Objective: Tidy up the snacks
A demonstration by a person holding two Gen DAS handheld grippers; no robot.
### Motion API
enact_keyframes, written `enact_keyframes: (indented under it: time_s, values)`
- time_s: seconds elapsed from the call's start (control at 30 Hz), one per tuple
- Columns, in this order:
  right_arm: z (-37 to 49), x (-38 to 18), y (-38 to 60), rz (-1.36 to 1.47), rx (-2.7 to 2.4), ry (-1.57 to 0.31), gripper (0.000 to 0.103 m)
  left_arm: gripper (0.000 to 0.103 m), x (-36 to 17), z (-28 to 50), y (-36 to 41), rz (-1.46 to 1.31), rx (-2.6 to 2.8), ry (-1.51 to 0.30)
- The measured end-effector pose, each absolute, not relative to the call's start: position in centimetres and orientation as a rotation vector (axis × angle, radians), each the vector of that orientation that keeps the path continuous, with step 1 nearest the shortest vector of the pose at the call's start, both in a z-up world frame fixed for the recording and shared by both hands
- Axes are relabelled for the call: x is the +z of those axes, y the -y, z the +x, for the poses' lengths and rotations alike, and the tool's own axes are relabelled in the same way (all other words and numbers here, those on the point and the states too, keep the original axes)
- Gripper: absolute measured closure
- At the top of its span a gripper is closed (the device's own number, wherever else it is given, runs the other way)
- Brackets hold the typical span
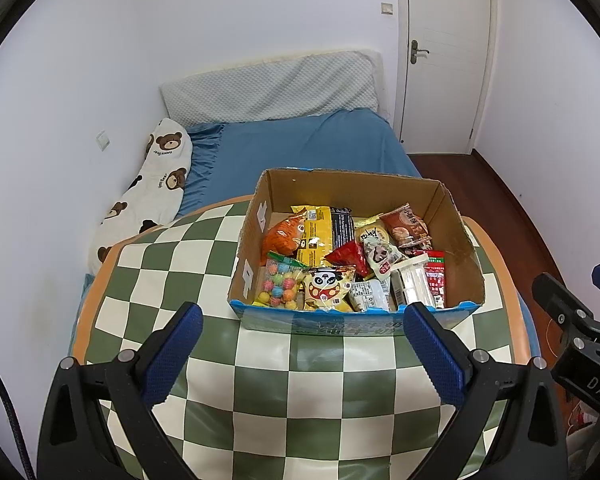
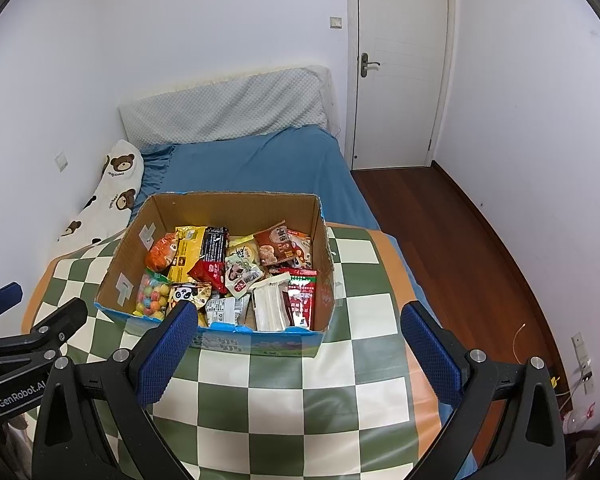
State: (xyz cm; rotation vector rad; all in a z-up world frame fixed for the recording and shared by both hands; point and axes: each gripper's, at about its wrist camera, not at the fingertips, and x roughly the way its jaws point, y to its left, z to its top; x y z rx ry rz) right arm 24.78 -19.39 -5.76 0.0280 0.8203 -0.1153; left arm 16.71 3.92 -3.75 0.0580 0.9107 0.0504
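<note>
Fingers (image 1: 168,356) of the left gripper (image 1: 302,354) standing wide apart, gripping nothing, hovering over the near part of the checkered surface (image 1: 260,400). Fingers (image 2: 164,356) of the right gripper (image 2: 300,354) likewise spread and empty, hanging just short of the box's near wall.

Sitting farther along the surface: the cardboard box (image 1: 452,216), open at the top, holding the snacks in a loose jumble. Lying nearest inside: the gumball bag (image 1: 280,286) at the left, the panda packet (image 1: 326,290) beside it, white stick packs (image 1: 414,284) to the right. Resting deeper: the yellow packet (image 1: 314,236) and orange bag (image 1: 282,236).

Risking, probably, a clip against the near wall on reaching in, shoving the light box along the slick cloth. Likely pinching two overlapping wrappers at once, or crushing whatever is brittle inside. Possibly losing a glossy packet mid-lift.

Lying beyond: the blue bed (image 1: 300,144).
</note>
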Motion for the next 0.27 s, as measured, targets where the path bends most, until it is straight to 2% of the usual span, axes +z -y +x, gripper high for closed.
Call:
enact_keyframes:
  time_s: [0.27]
  values:
    - [24.65,-5.62,19.4,0.034,-0.114,-0.818,0.0,0.0,-3.43,16.49,-4.24,0.05,0.06,-0.898]
